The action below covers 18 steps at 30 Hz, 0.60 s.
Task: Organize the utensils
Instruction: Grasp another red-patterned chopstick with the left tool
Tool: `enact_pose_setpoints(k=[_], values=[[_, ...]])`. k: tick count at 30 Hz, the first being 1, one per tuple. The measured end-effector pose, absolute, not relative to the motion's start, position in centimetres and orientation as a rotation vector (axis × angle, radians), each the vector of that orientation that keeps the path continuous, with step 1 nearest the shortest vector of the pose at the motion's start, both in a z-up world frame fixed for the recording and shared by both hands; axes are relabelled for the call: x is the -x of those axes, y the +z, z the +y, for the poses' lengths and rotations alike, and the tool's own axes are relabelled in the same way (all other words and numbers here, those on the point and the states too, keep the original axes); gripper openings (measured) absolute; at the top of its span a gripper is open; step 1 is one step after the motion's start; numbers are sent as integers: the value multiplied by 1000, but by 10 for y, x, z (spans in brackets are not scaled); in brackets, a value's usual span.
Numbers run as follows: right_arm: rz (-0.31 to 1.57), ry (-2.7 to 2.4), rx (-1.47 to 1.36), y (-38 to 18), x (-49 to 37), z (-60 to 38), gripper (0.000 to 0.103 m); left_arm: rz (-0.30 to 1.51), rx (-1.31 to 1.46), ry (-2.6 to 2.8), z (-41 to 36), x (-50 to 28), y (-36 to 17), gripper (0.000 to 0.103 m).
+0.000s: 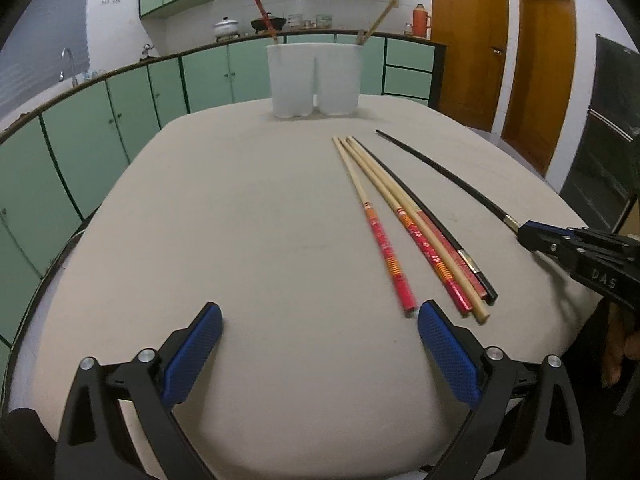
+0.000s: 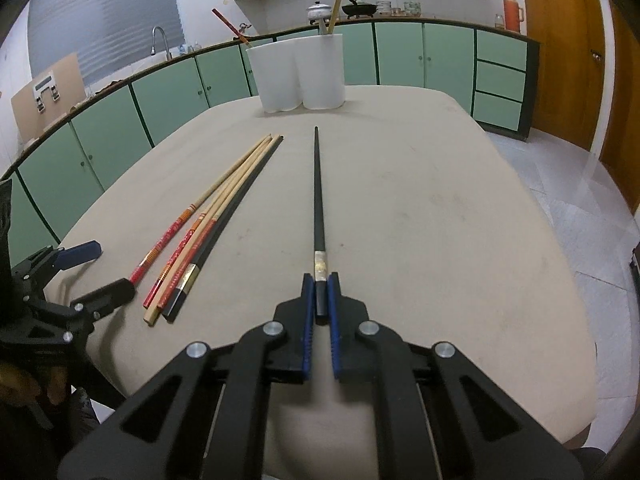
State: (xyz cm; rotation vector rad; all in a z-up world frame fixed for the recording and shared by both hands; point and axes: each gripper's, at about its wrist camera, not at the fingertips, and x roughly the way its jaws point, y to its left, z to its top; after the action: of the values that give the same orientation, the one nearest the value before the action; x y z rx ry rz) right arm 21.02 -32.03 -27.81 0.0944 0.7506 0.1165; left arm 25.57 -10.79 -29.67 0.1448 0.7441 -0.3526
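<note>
the right gripper (image 2: 320, 294) pinches the thick end of a black chopstick (image 2: 318, 200) at the centre of the right wrist view, its tip aimed at the white holder (image 2: 298, 74) at the top of the frame. the left gripper (image 1: 320, 320) hovers wide open and holds nothing at the bottom of the left wrist view. a cluster of loose chopsticks (image 1: 404, 220) lies on the beige table (image 1: 240, 220) right of centre there. one red-ended and one pale chopstick stand in the holder's cups.
</note>
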Motion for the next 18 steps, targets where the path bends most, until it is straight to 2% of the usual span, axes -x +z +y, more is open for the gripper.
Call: enact_pose_setpoints(k=[4, 8, 11, 14, 16, 18], values=[[749, 121, -93, -278, -210, -319, 10, 706, -177, -388, -118, -253, -294, 94], [746, 115, -77, -279, -211, -316, 15, 718, -152, -355, -119, -267, -299, 84], [741, 95, -63, -278, -211, -312, 16, 693, -144, -344, -120, -271, -299, 68], [737, 57, -41, -279, -212, -306, 15, 669, -136, -340, -123, -271, -300, 44], [734, 32, -32, -278, -211, -301, 10, 658, -133, -329, -124, -272, -299, 19], [730, 12, -21, -278, -211, -297, 6, 652, -125, -310, -122, -274, -299, 7]])
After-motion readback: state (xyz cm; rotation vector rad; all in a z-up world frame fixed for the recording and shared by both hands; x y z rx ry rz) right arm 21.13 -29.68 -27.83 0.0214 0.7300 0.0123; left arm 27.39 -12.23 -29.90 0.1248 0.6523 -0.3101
